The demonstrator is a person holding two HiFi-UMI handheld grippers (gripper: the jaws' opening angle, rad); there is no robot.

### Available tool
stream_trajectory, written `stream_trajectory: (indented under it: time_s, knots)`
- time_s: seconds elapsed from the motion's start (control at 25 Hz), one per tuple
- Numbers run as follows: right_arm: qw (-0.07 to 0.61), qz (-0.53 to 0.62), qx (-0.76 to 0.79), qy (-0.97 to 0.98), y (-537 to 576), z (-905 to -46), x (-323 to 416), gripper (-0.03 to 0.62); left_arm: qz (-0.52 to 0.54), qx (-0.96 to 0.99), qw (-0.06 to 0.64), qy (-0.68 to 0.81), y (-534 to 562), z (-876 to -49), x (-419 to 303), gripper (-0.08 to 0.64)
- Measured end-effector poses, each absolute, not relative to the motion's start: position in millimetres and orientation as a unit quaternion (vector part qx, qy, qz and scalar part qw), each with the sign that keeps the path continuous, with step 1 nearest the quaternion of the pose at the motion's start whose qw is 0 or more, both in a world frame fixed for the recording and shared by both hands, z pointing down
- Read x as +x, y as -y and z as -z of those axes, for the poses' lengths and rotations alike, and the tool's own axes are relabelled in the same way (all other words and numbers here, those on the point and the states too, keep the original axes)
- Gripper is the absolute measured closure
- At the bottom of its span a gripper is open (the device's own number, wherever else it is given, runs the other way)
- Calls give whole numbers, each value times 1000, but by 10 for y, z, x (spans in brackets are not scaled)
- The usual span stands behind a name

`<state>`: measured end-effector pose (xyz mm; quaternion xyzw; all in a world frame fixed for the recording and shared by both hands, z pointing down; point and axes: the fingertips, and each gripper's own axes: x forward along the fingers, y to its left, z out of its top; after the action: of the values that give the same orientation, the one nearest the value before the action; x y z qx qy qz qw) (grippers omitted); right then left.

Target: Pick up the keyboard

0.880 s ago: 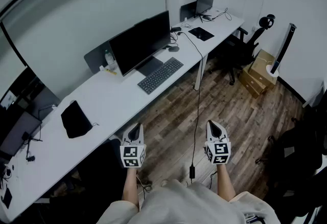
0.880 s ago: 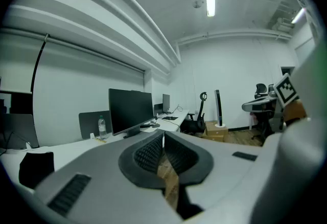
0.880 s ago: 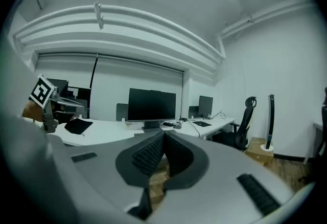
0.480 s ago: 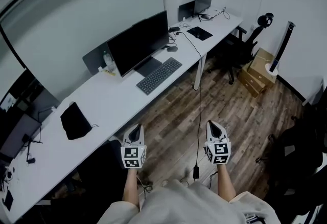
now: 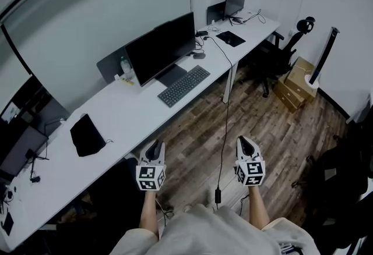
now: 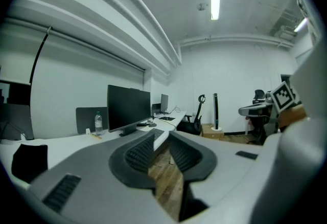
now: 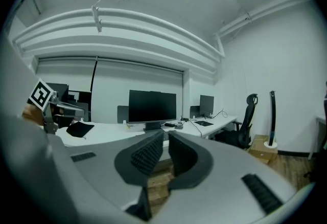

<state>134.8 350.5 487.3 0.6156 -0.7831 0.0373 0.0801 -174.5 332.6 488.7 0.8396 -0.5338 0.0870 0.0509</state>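
Observation:
A dark keyboard (image 5: 183, 85) lies on the long white desk (image 5: 125, 117), in front of a big black monitor (image 5: 159, 48). Both grippers hang over the wooden floor, well short of the desk and far from the keyboard. My left gripper (image 5: 154, 149) is shut with nothing in it, and so is my right gripper (image 5: 243, 142). In the left gripper view the jaws (image 6: 162, 134) meet at the tips, with the monitor (image 6: 127, 107) beyond. The right gripper view shows closed jaws (image 7: 165, 136) pointing at the monitor (image 7: 152, 107).
On the desk lie a black pouch (image 5: 87, 135), a bottle (image 5: 123, 65), a mouse (image 5: 199, 56), a mouse pad (image 5: 231, 38) and a far second monitor (image 5: 235, 0). A cable (image 5: 226, 126) hangs to the floor. An office chair (image 5: 282, 50) and cardboard boxes (image 5: 295, 82) stand at right.
The head view has shifted only slightly. Both grippers stay shut and in almost the same place over the floor.

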Motion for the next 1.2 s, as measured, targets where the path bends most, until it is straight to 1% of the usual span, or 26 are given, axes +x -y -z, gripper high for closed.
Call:
stream_trajectory:
  time_s: [0.04,0.08,0.12,0.16,0.2,0.28,0.88,1.2]
  knots:
    - [75,-44,608,789,-3491,-4889,1334,534,-88,844,58,527,-3319,-4913,-1722,438]
    - [72,-50,600,795,-3472,-4912,1314,413,-92,847,62,520,-3312,-4938,-1700,342]
    - [73,-52,596,798,-3451,-4939,1299,310,-95,849,63,516,-3309,-4959,-1680,289]
    - [77,-50,595,799,-3432,-4966,1293,212,-97,850,63,513,-3312,-4975,-1661,263]
    - [83,-47,595,798,-3420,-4991,1296,178,-98,851,63,512,-3319,-4987,-1640,258]
    - [93,-45,595,797,-3411,-5033,1318,167,-99,852,63,510,-3328,-5003,-1583,250]
    - [104,-38,578,809,-3342,-5134,1708,169,-104,849,44,516,-3295,-4997,-1058,250]
    - [109,-37,573,812,-3244,-5204,1822,169,-107,843,46,525,-3242,-5077,-956,250]
